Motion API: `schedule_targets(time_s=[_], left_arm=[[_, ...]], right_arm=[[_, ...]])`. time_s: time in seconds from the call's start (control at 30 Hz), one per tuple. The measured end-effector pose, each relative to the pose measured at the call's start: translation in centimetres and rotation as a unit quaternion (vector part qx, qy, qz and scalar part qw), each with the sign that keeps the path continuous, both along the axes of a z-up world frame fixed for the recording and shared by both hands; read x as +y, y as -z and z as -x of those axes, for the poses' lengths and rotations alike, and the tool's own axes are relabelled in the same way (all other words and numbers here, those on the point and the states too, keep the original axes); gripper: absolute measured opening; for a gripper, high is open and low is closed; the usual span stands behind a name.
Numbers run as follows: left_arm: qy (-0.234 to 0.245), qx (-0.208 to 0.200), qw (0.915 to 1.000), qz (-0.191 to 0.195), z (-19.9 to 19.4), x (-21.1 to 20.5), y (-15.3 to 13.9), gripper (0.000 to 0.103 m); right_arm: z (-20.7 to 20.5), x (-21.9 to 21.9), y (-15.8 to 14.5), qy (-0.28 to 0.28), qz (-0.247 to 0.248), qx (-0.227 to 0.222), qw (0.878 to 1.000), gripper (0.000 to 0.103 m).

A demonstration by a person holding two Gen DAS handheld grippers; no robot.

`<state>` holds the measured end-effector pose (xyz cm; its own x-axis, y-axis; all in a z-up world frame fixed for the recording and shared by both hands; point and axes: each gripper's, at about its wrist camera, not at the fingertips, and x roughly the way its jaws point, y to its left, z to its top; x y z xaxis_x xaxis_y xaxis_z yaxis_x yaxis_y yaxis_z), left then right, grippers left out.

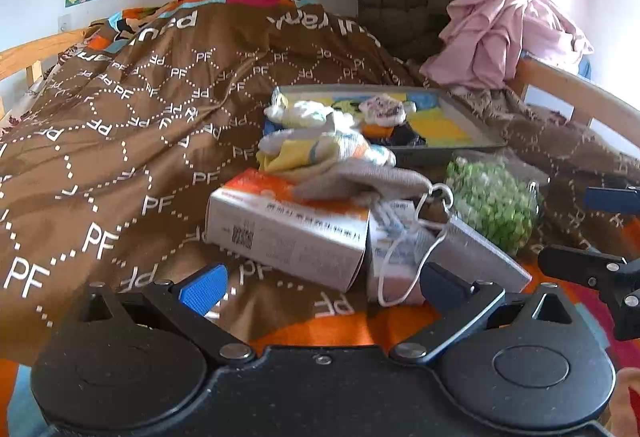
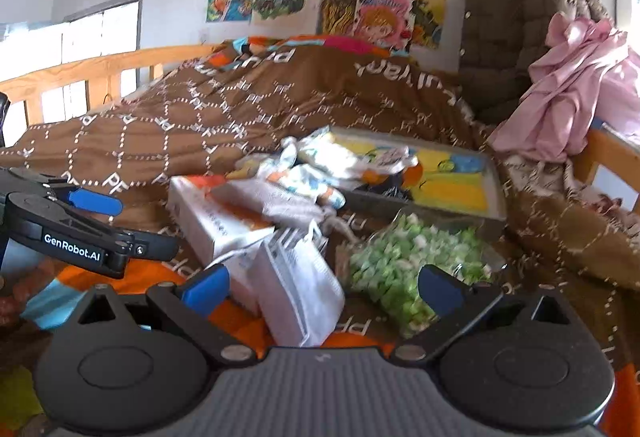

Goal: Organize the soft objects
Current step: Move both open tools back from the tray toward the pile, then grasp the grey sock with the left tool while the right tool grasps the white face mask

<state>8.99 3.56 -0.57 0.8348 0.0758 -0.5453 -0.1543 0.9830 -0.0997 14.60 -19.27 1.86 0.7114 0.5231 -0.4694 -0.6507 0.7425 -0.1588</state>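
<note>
Both the left claw (image 1: 320, 287) and right claw (image 2: 322, 291) are spread, empty. On the bed (image 1: 120, 117), rolled socks (image 1: 320, 147) spill from a shallow tray (image 1: 472, 117) holding more, beside a bag of green pieces (image 2: 404, 273).

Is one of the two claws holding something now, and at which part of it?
Nothing is held. The left claw and the right claw are both open, with the boxes and the green bag lying loose ahead.
</note>
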Motion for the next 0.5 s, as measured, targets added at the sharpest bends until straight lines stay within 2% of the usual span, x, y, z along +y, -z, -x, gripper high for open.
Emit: schedule_targets(time_s=[0.5], left_arm=[[0.005, 0.053, 0.9985, -0.011, 0.1, -0.2, 2.2, 0.102]], right_arm=[[-1.9, 1.0, 2.9, -0.017, 0.025, 0.059, 0.998, 0.103]])
